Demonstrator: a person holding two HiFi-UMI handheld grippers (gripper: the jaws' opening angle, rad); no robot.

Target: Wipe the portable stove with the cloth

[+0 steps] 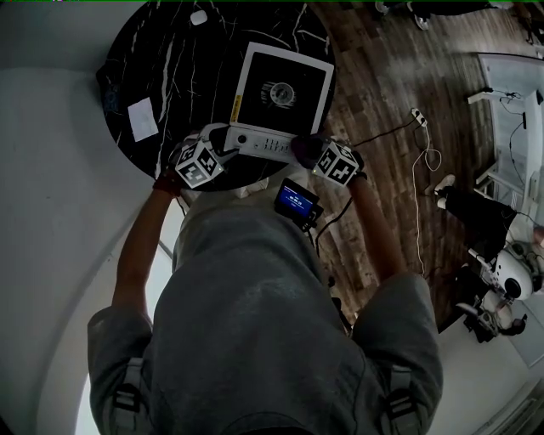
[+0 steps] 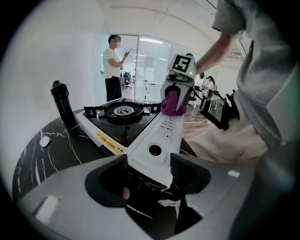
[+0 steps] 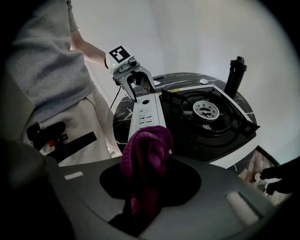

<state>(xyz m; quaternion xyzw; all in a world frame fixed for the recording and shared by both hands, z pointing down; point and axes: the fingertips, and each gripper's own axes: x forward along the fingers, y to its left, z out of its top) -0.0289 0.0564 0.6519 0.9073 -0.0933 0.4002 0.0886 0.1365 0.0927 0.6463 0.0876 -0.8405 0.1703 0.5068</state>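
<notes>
The portable stove (image 1: 255, 93), white-framed with a black top and round burner, sits on the round black marble table (image 1: 161, 59). My left gripper (image 1: 223, 144) stands at the near left corner of the stove's control panel (image 2: 161, 136). Its jaws are open, astride that corner (image 2: 149, 171). My right gripper (image 1: 313, 155) is shut on a bunched purple cloth (image 3: 147, 150). The cloth (image 2: 171, 104) rests on the panel's right end. The left gripper (image 3: 139, 89) shows across the panel in the right gripper view.
A black bottle (image 3: 234, 70) stands beyond the stove. A white card (image 1: 142, 119) and a small white object (image 1: 198, 17) lie on the table. A blue-screened device (image 1: 297, 201) hangs at my waist. A person (image 2: 112, 65) stands far off. Cables (image 1: 419, 115) cross the wooden floor.
</notes>
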